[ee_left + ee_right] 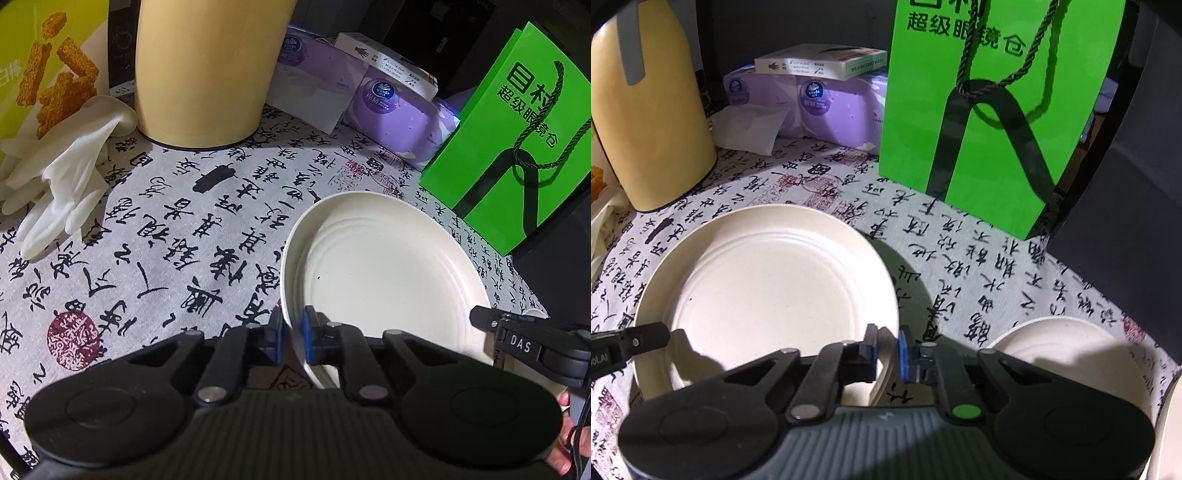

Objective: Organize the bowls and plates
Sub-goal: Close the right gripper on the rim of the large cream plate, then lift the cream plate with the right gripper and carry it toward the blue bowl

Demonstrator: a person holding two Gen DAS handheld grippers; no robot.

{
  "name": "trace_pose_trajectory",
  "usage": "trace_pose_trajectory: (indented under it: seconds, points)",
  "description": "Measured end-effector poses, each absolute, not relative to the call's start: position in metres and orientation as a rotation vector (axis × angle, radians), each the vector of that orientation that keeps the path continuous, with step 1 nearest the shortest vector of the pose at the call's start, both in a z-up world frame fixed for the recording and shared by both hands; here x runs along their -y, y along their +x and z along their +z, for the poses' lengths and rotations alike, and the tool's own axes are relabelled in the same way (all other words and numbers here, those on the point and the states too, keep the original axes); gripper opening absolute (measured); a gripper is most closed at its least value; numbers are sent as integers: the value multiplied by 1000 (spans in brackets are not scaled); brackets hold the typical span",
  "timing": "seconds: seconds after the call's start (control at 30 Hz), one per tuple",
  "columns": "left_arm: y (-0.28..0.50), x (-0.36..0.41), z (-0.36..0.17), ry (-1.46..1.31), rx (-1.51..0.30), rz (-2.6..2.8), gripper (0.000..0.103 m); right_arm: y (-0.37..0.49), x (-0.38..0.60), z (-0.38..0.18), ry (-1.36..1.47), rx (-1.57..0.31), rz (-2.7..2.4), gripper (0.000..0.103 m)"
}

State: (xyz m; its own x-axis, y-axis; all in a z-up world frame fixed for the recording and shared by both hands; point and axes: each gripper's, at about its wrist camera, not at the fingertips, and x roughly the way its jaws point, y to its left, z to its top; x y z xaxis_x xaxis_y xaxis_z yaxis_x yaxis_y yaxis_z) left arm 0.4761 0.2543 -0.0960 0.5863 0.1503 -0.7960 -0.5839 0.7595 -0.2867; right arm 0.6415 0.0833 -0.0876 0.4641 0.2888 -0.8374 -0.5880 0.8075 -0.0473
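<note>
On the worktop point(155, 236) covered with a calligraphy-printed cloth, a round cream ribbed plate point(775, 280) is gripped from both sides. Its left rim is pinched by the left tool point(293, 332), its right rim by the right tool point(886, 354), both narrowed onto the edge. A second cream dish point(1071, 354) is seen just right of the right tool, so that hand is judged nearer for stacking.
</note>
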Motion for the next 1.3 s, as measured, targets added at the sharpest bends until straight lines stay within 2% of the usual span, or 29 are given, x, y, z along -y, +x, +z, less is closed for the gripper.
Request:
trace_pose_trajectory:
  seconds: [0.63,1.3]
  points:
    - [475,-251,-93,-534,-830,457,11,633,-83,-83,-393,-894,550,8]
    - [461,-240,-66,-506,-781,454,12,615,-63,-60,-346,-845,560,8]
